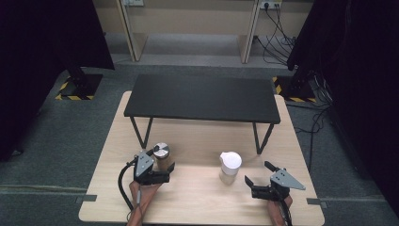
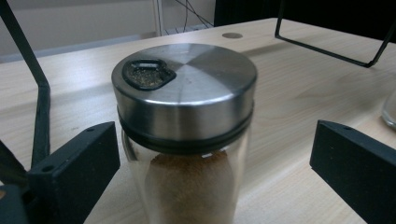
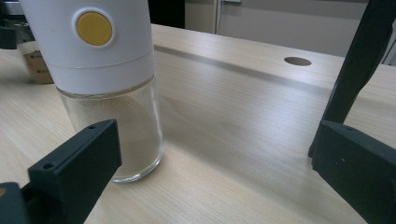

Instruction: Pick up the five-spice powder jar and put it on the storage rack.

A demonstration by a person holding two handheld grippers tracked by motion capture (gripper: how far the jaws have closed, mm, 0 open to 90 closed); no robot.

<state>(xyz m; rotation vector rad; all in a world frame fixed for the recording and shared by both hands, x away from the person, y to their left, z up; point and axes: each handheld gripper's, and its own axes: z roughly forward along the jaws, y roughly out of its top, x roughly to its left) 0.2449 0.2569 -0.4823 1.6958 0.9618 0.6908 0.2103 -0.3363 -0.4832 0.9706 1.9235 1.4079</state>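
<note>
on the pale wooden table [image 1: 202, 197], near its front edge, two jars. at left, a clear glass spice jar with a brushed steel lid [image 1: 162, 156], upright, filled partway with brown powder; in the left gripper view [image 2: 184, 135] a dark pouring hole with greenish-brown grains set into the lid's rim side. no label, brand or writing readable on it. left gripper [image 1: 162, 161] spread wide around this jar, one black jaw on either side, apart from the glass on both sides, not pinching. held from below by a hand [image 1: 146, 190].

further right, well apart from the first, a clear glass jar with a tall white plastic cap [image 1: 230, 167], upright, holding pale powder. in the right gripper view [image 3: 109, 88] a round yellow dot on the white cap; no lettering legible. right gripper [image 1: 258, 174] spread open, just right of this jar, aimed towards it, jaws not around it and not touching.

behind both jars, a low black shelf on thin black wire legs [image 1: 202, 99] standing on the table, well apart from the jars. round cable hole in the tabletop visible in both gripper views.
</note>
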